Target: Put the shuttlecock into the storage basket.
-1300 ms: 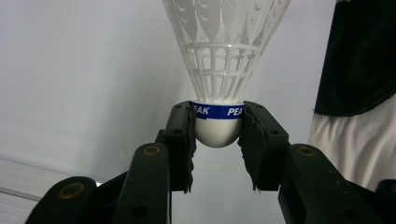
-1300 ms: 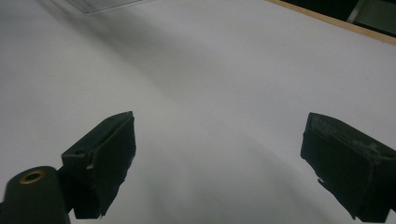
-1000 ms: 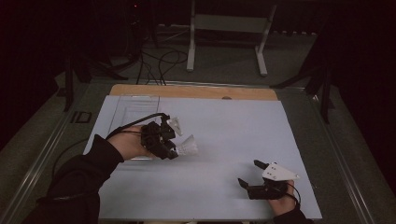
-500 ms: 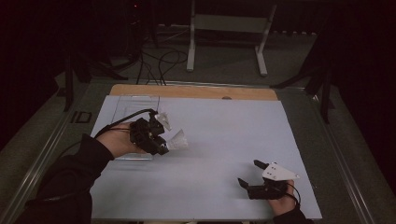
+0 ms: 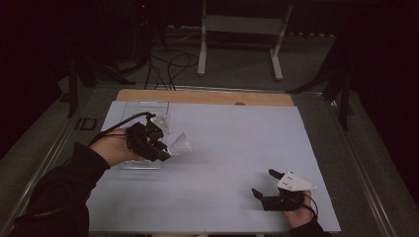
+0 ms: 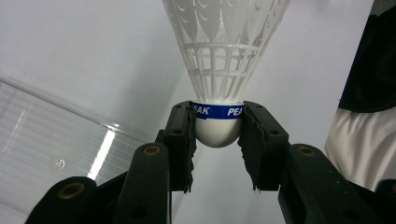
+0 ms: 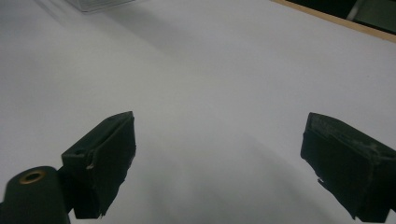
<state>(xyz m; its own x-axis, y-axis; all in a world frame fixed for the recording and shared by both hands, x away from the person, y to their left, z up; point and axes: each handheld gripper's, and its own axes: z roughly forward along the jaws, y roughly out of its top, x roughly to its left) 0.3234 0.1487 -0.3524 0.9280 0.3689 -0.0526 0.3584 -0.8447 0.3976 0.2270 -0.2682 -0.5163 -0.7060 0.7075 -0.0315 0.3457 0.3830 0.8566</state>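
The left claw (image 6: 217, 135) is clamped on the white shuttlecock (image 6: 219, 70) by its rounded cork base, beside a clear tray (image 5: 143, 111), while the right claw (image 7: 219, 163) hangs wide apart over the bare worktop (image 5: 237, 143).

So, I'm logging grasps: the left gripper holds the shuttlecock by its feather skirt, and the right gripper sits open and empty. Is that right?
Not quite. The left gripper holds the shuttlecock by its rounded cork base, at the blue band, not by the skirt; the left gripper view shows this. The right gripper is indeed open and empty.
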